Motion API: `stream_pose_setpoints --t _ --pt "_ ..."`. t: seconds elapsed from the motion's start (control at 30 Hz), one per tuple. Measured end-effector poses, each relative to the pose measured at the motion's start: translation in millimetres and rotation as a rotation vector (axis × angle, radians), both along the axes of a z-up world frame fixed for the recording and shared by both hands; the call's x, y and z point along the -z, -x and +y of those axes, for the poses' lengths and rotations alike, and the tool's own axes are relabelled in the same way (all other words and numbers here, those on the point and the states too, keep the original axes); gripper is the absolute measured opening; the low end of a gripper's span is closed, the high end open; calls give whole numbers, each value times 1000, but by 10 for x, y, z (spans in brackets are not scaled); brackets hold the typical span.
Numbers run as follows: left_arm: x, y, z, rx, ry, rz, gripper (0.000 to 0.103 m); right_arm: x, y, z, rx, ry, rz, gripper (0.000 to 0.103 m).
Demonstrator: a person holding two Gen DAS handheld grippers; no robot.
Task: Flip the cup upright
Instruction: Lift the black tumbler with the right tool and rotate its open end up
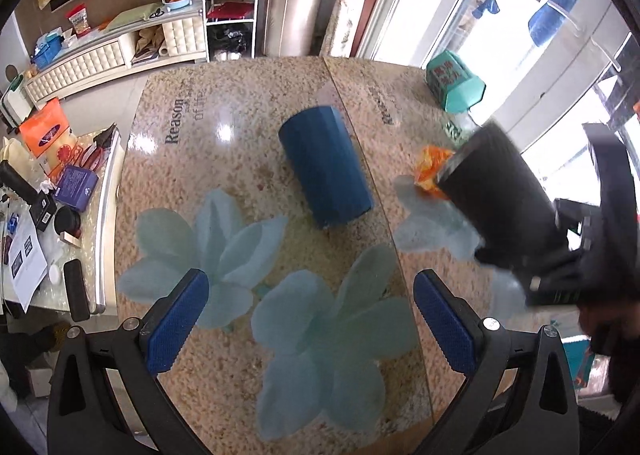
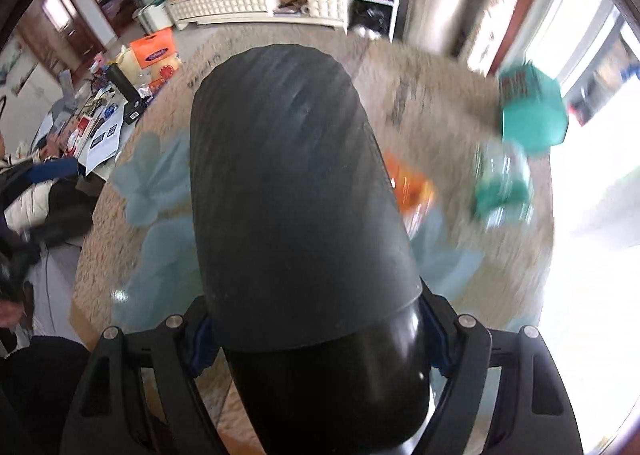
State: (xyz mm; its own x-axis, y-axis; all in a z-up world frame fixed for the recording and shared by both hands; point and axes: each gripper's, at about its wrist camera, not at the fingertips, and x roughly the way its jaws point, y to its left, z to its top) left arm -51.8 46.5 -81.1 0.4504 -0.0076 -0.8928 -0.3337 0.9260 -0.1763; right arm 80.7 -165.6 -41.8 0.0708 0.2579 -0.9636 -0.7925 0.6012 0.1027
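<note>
A blue ribbed cup (image 1: 326, 165) lies on its side on the round flower-patterned table (image 1: 240, 127). My left gripper (image 1: 312, 323) is open and empty, just short of the blue cup. My right gripper (image 1: 576, 255) is shut on a black ribbed cup (image 1: 496, 191) and holds it tilted above the table's right side. In the right wrist view the black cup (image 2: 296, 191) fills the middle, clamped between the blue pads (image 2: 204, 339) of the gripper (image 2: 320, 339). The background there is blurred.
A teal box (image 1: 456, 81) lies at the table's far right edge, with an orange wrapper (image 1: 430, 171) and a clear plastic bag (image 2: 504, 183) near it. A cluttered side table (image 1: 52, 183) stands to the left. A white cabinet (image 1: 112, 51) and a shelf (image 1: 230, 3) stand behind.
</note>
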Motion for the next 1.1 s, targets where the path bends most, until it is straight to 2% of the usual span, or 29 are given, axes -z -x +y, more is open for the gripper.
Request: stream_pose_setpoints --t 0.2,0.47,0.6,0.87,1.1 --pt "162 22 -79 22 9 43 103 367 220 -175 101 15 92 79" --pt "358 -20 -199 52 8 88 103 697 360 -271 178 29 134 79" --pt "393 -43 -230 63 13 97 103 813 430 -330 180 43 113 79" --pt "454 -46 -244 64 19 116 103 921 521 -160 138 88 60 80" --pt "460 -12 -224 54 31 116 103 963 540 -133 136 91 64 80"
